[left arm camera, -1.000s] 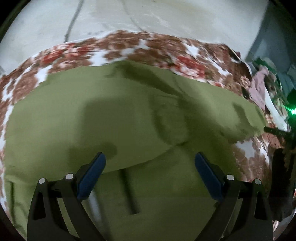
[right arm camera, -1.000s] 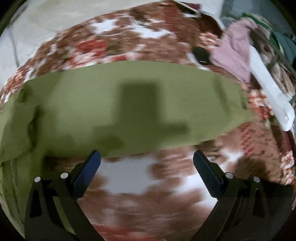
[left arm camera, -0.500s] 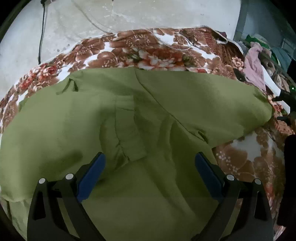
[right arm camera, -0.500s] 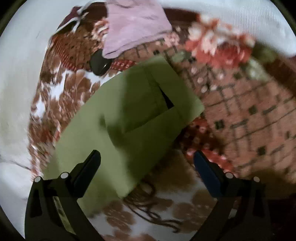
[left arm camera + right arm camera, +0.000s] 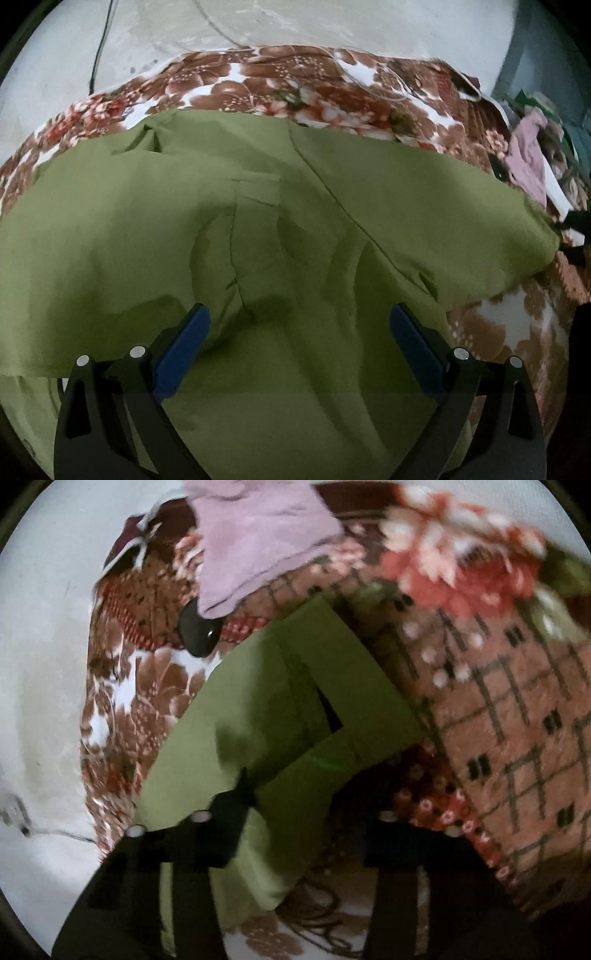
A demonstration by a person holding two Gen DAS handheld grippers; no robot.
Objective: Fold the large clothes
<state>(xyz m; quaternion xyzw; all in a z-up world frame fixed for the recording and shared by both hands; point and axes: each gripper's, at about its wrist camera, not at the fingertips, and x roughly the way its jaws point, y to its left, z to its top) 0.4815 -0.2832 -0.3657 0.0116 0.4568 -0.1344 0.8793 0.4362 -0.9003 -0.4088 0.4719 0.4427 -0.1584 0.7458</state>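
A flowered blanket (image 5: 295, 88), thick and soft, brown and white with red blooms, covers the whole work surface, and a checked brown patch of it fills the right side of the right wrist view. On it lies the green garment (image 5: 258, 206), a large piece of thin matte woven cloth spread nearly flat, with long seams, a sewn-on patch near the middle and shallow rumples; its long axis runs across the left wrist view, from the left edge to a narrower end at the right. That narrow end is what the coming move seems to turn on: it lies right at the right gripper (image 5: 295, 812), running away from it up and to the right, with a folded edge and a dark slit in it. So the right hand is the nearer one to this end, while the left gripper (image 5: 299, 332) hangs over the broad middle of the cloth. The right gripper's jaws have just been closing, with the green cloth running between them; the tips are dark and blurred, so I cannot tell whether they already pinch it. The left gripper's jaws stand wide apart above the cloth, holding nothing. Beyond the narrow end lie a pink cloth (image 5: 258, 531), soft and crumpled, and a small dark glossy object (image 5: 199, 633) just under its edge.
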